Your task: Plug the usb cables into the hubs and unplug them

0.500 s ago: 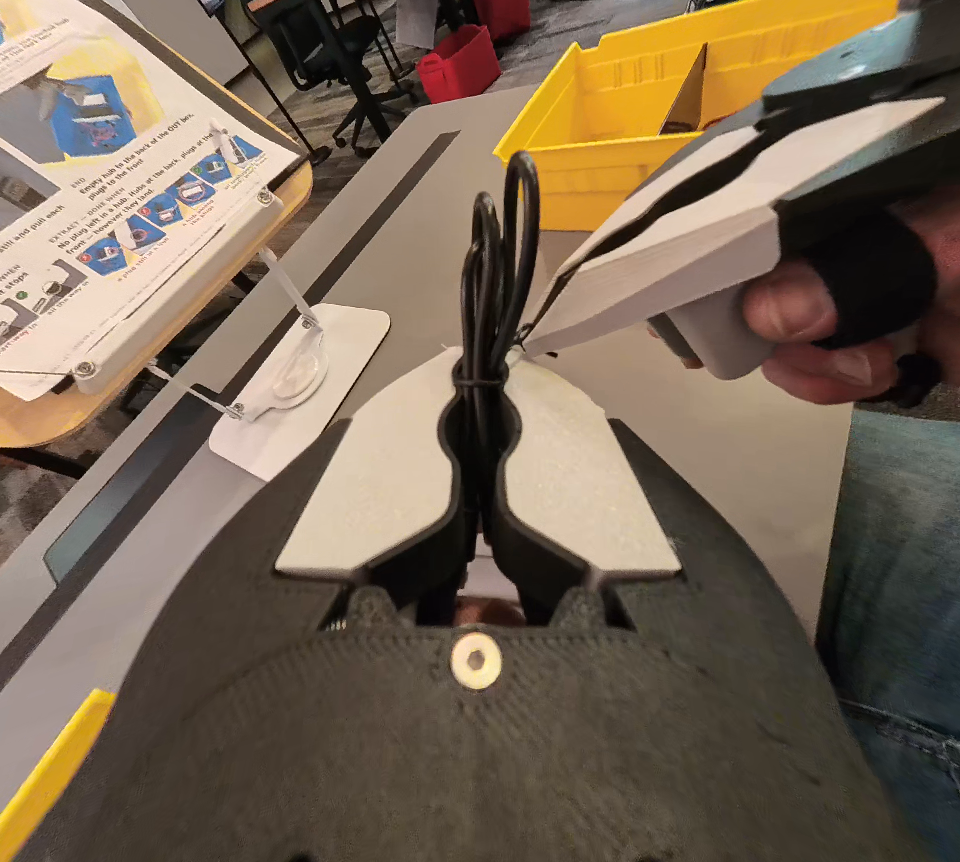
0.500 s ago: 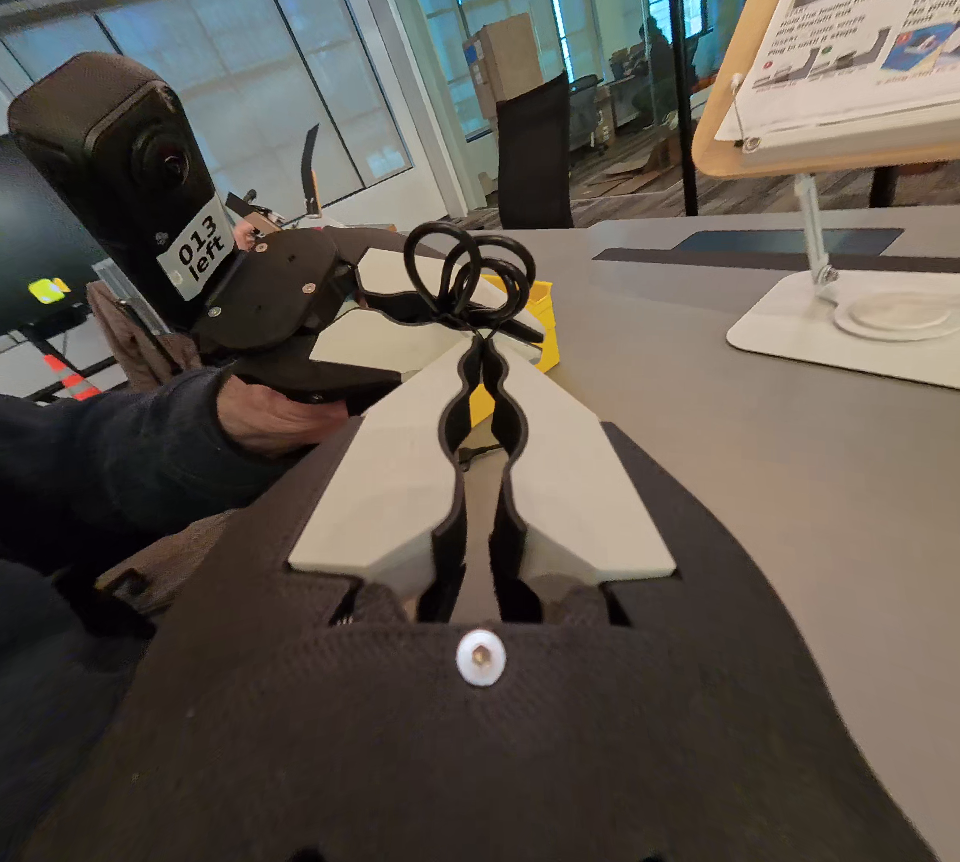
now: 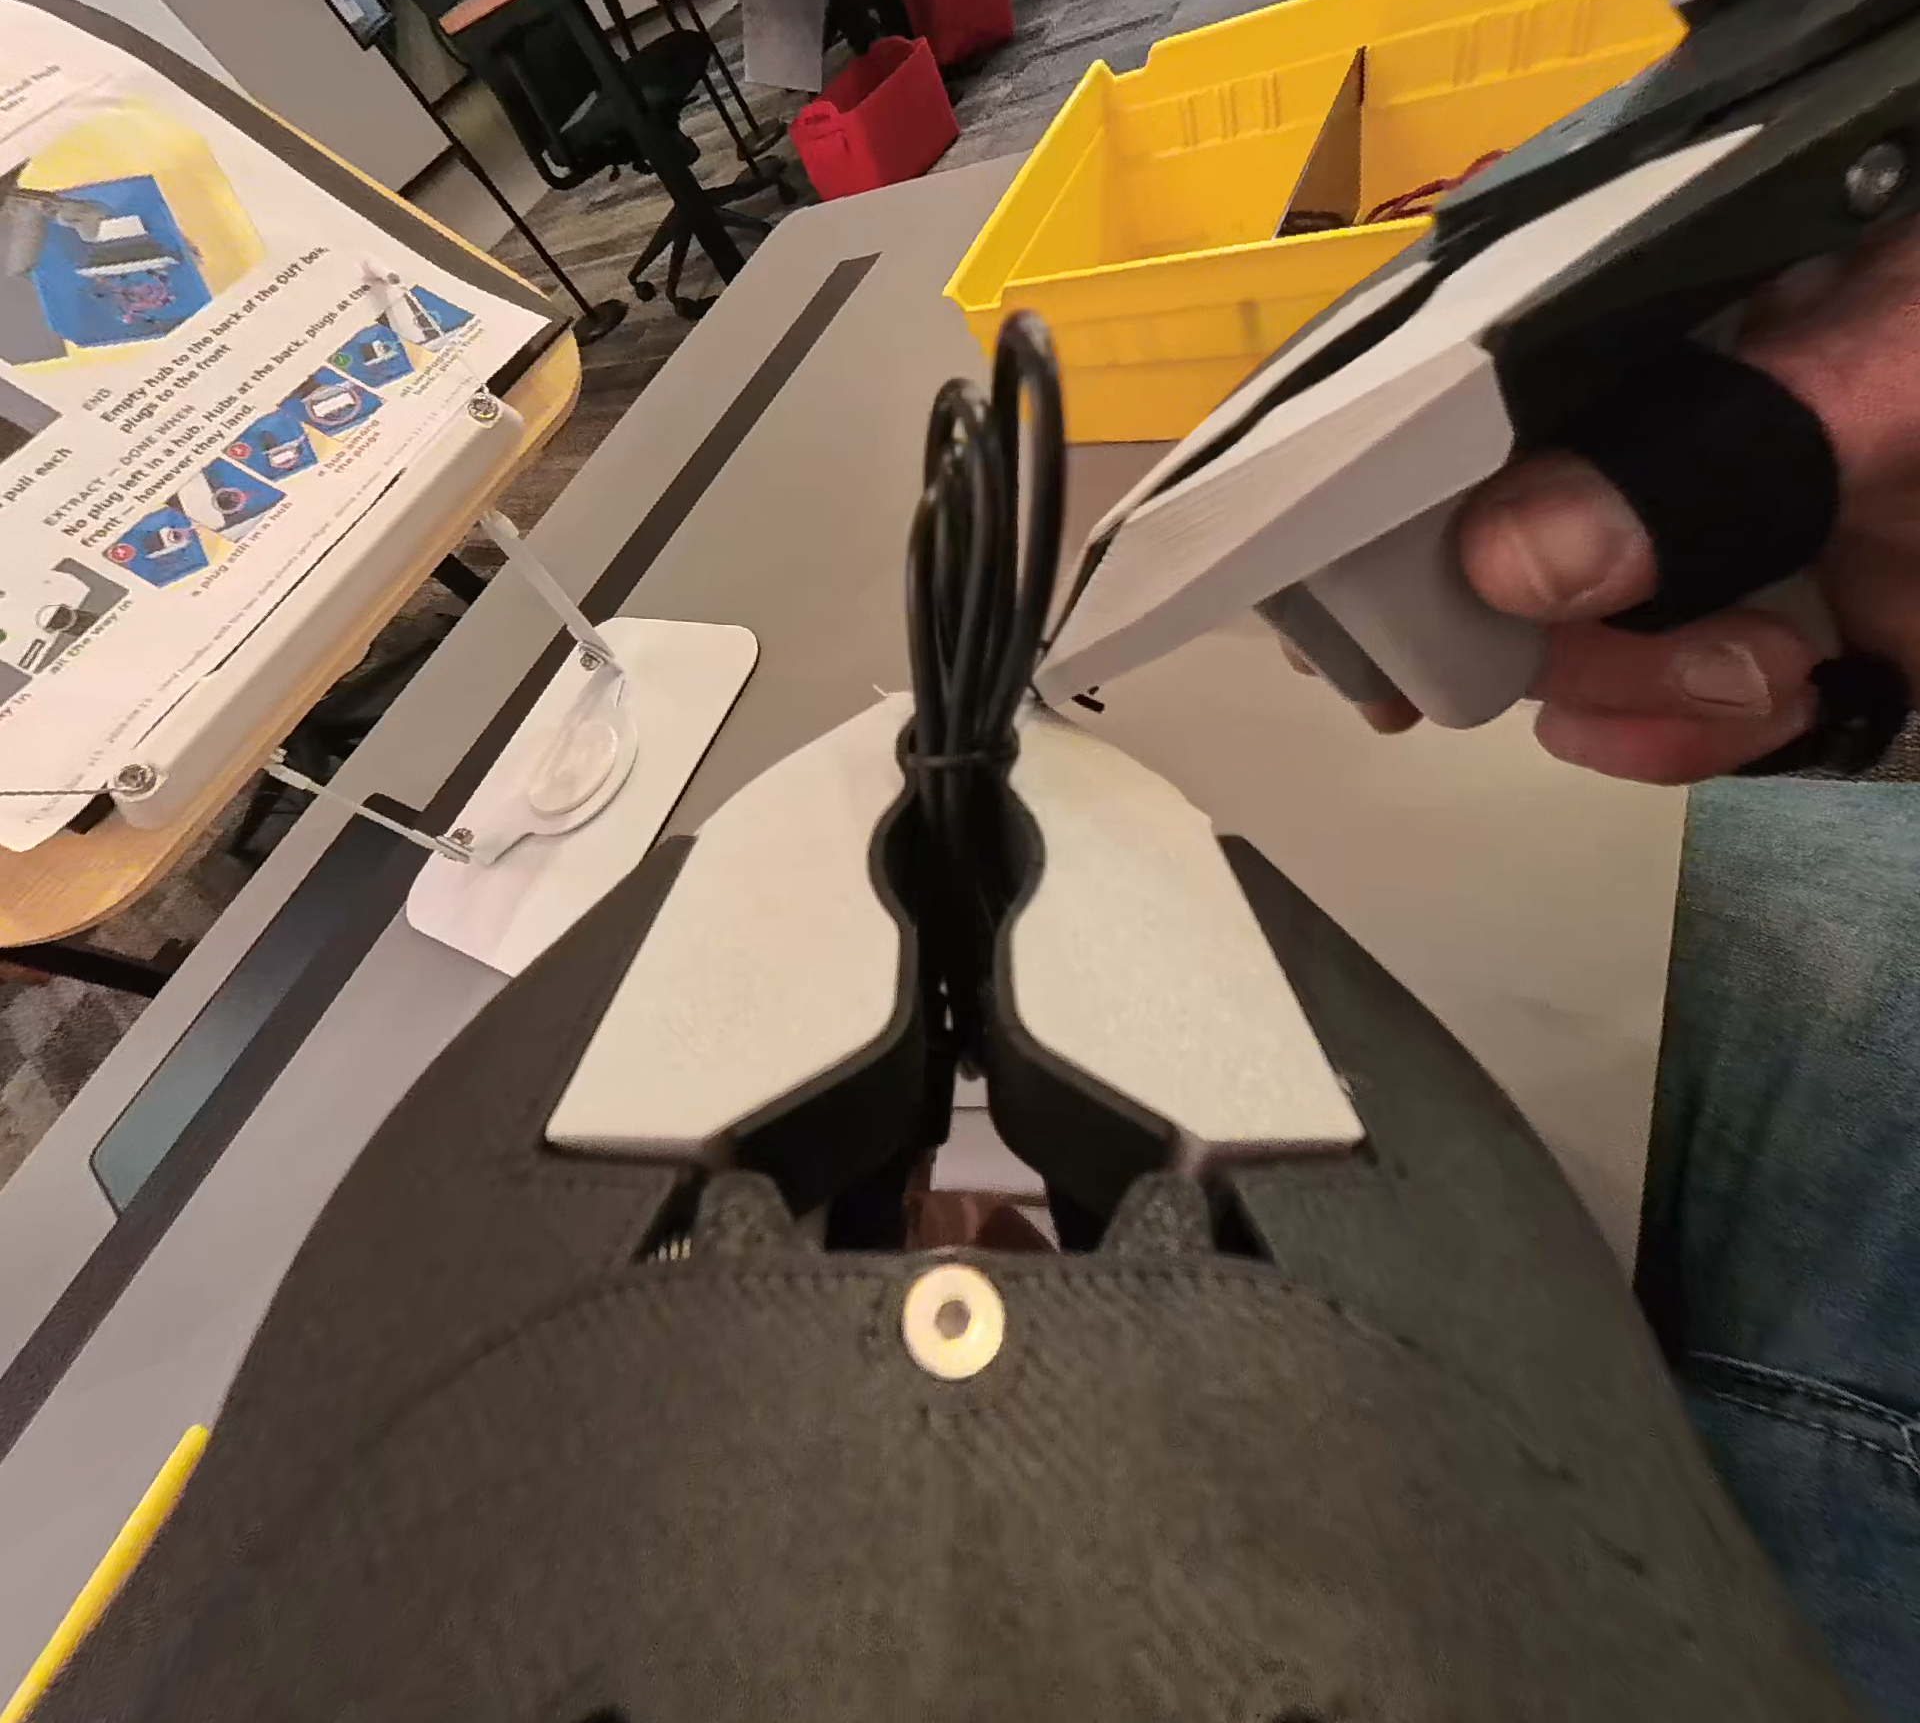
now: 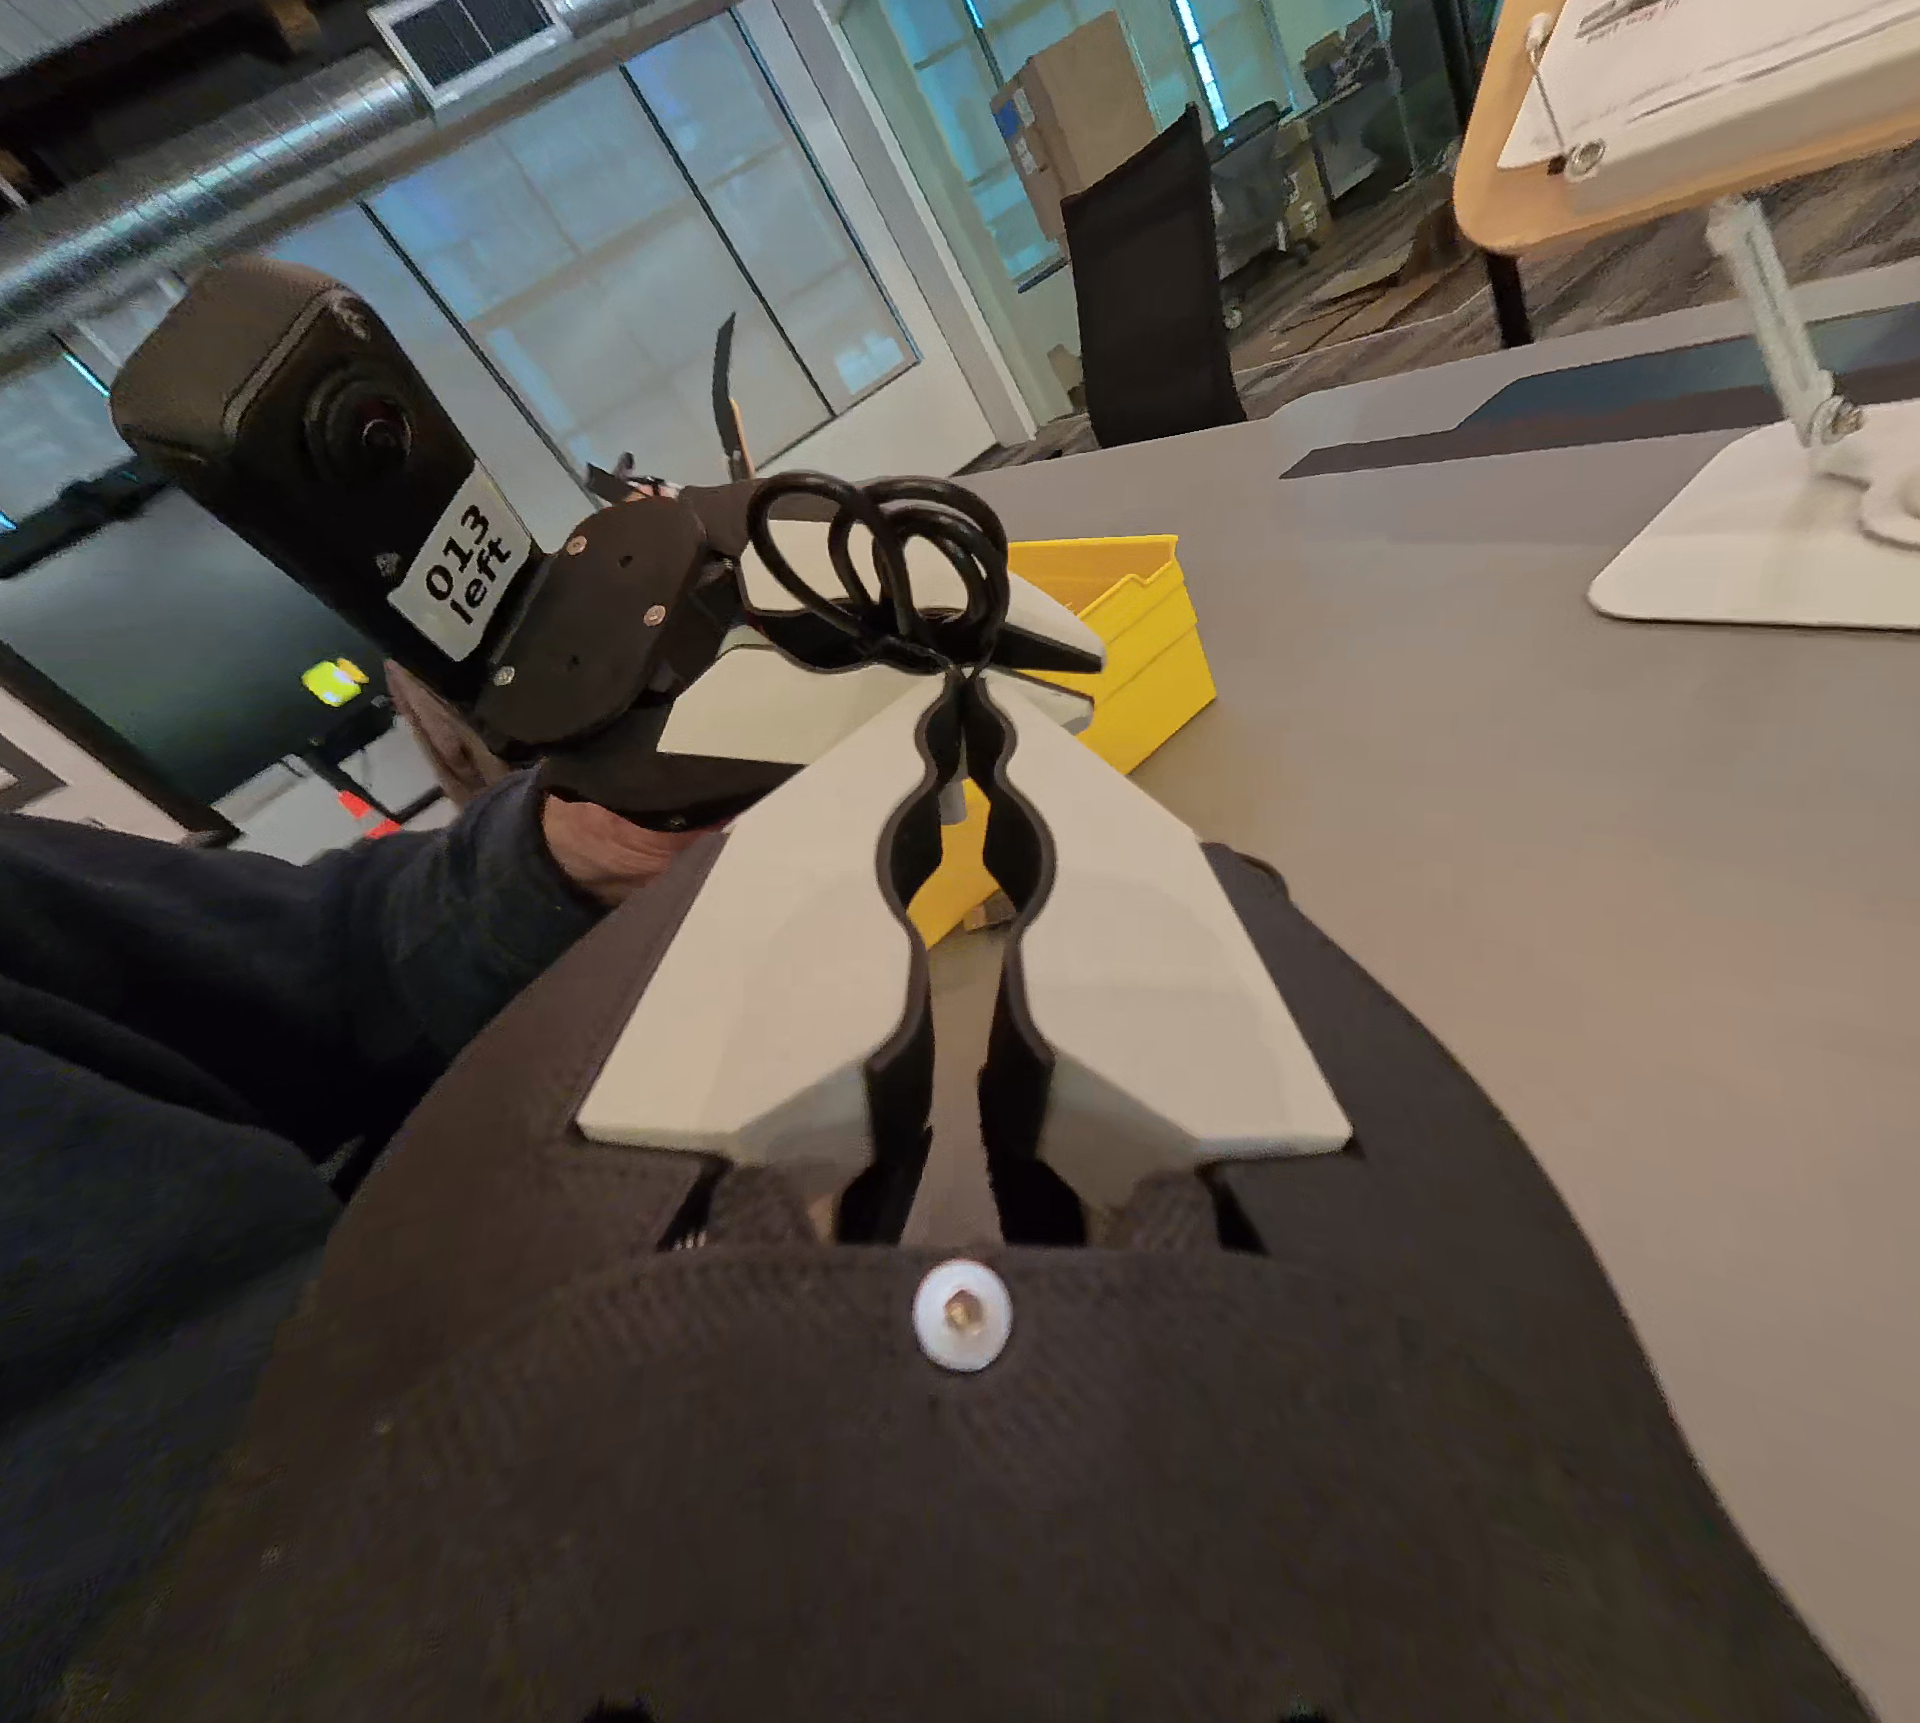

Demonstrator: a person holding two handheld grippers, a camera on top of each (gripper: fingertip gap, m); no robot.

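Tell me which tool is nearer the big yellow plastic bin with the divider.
Right. The right tool, reaching in from the big yellow plastic bin's side, tips at the coiled black cable. The left tool clamps that cable, nearer the person.

The counter (image 3: 1351,894) is flat and grey, with a dark stripe along its left side in the left wrist view. A yellow bin (image 3: 1195,219) sits on it at the upper right. A white stand base (image 3: 644,738) rests on it at the left. Another yellow bin (image 4: 1132,624) sits mid-frame in the right wrist view.
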